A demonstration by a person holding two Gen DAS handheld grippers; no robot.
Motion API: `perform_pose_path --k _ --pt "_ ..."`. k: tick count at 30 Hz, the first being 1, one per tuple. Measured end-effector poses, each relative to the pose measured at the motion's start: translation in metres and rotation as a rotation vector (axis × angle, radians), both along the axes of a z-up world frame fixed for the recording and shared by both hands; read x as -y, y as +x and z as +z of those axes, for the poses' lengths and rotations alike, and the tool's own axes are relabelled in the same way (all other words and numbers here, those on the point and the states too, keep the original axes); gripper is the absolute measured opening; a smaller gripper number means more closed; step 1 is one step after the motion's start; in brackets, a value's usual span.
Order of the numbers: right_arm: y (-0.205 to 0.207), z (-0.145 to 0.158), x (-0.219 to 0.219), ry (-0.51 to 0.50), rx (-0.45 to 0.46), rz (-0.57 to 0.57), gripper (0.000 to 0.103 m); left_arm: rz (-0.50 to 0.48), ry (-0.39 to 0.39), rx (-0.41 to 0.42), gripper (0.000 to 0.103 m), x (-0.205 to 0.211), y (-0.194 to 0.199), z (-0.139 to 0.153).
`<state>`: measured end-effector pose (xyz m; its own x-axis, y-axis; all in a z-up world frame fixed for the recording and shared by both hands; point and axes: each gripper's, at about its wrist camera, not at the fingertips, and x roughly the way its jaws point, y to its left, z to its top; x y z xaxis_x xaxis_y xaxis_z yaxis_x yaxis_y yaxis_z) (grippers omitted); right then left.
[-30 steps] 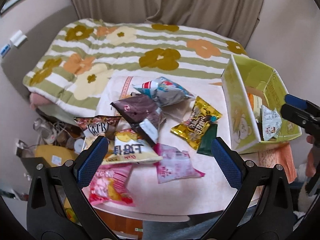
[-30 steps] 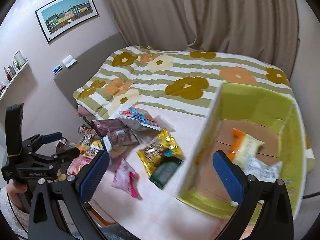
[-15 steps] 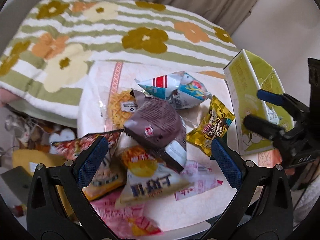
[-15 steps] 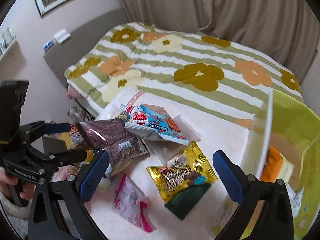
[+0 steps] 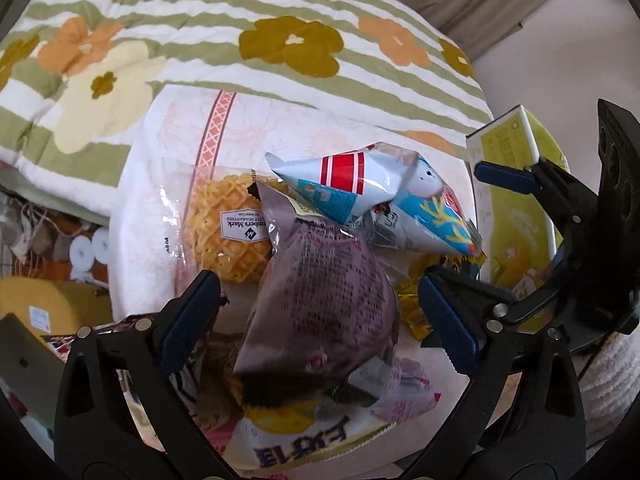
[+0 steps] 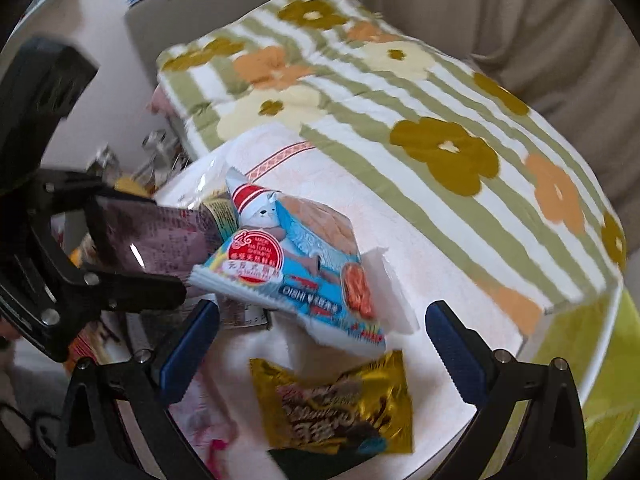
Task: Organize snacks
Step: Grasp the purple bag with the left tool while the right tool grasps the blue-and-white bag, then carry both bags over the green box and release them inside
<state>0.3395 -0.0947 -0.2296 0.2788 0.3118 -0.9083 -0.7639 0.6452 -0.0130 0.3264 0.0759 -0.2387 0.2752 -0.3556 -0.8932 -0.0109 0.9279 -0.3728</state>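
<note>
Snack packets lie heaped on a white cloth-covered table [image 5: 168, 148]. My left gripper [image 5: 318, 314] is open, its jaws on either side of a puffy purple-brown bag [image 5: 320, 300]. That bag [image 6: 160, 236] also shows between the left gripper's fingers in the right wrist view. My right gripper [image 6: 322, 336] is open just above a blue and white packet [image 6: 296, 268] and a gold packet [image 6: 340, 400]. The blue packet [image 5: 384, 196] lies behind the purple bag. The right gripper [image 5: 472, 224] shows at the right of the left wrist view.
A yellow-green box [image 5: 508, 148] stands at the table's right edge [image 6: 600, 380]. A clear bag of yellow waffle snacks [image 5: 224, 224] lies left of the purple bag. A white packet with Korean lettering [image 5: 304, 444] and pink packets [image 6: 208, 424] lie nearest. A flowered bedspread [image 5: 200, 40] lies behind.
Both grippers have moved forward and down toward the pile. The left gripper now straddles the purple bag. The right gripper swung left from the box to the blue and gold packets.
</note>
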Motion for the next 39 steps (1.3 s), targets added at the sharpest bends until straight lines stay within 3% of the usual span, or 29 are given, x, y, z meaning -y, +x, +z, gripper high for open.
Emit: perform_pose_path --k 5,15,28,39 --pt "0.005 -0.014 -0.009 -0.065 0.024 0.130 0.097 0.016 -0.013 -0.053 0.090 0.003 0.008 -0.012" --pt "0.011 -0.028 -0.023 -0.086 0.014 0.243 0.084 0.026 -0.070 -0.110 0.058 0.003 0.006 -0.026" --pt "0.010 -0.023 -0.029 -0.090 0.011 0.228 0.055 0.047 -0.081 -0.066 0.056 -0.003 -0.004 -0.004" --pt "-0.005 0.019 -0.015 -0.001 0.048 0.089 0.051 0.038 -0.074 0.035 0.056 -0.011 -0.026 0.043"
